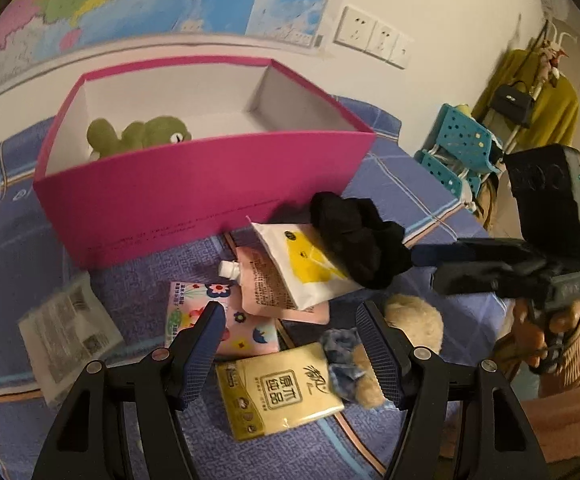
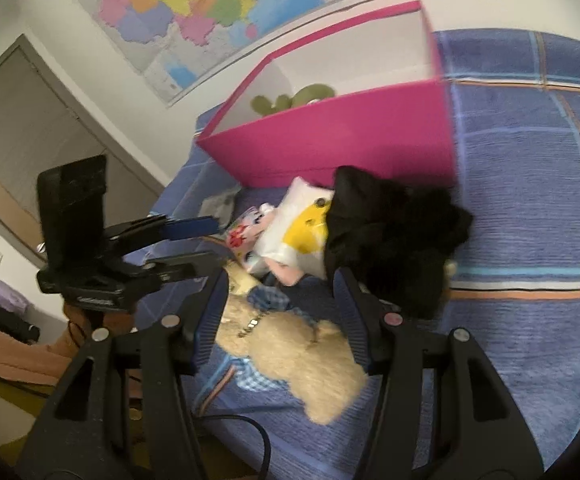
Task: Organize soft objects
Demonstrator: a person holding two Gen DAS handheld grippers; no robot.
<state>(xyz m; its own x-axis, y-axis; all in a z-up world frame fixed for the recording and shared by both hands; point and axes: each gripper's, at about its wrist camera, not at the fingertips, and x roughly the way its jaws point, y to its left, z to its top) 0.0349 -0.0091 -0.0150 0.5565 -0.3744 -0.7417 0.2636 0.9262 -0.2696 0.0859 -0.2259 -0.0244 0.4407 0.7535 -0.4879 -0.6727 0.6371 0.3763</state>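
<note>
Beige teddy bear [image 2: 290, 356] lies on the blue bedspread [image 2: 530, 184], right under your right gripper [image 2: 283, 312] — both grippers gape, holding nothing. Close on its plump body, not the checked scarf, then drop it into the pink box [image 2: 350, 136] beside the green plush [image 2: 294, 98]. Left gripper [image 1: 290, 344] hovers over the tissue pack [image 1: 277, 392].

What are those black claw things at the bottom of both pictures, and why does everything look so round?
They are grabbers a person holds, one per hand. A bulgy-lens camera on each bends the picture. One picture looks along the left gripper, the other along the right gripper. Both are open, holding nothing. On the blue blanket sits a pink box with a green plush toy inside. In front lie a tissue pack, pouches, black cloth and a tan teddy bear.
</note>
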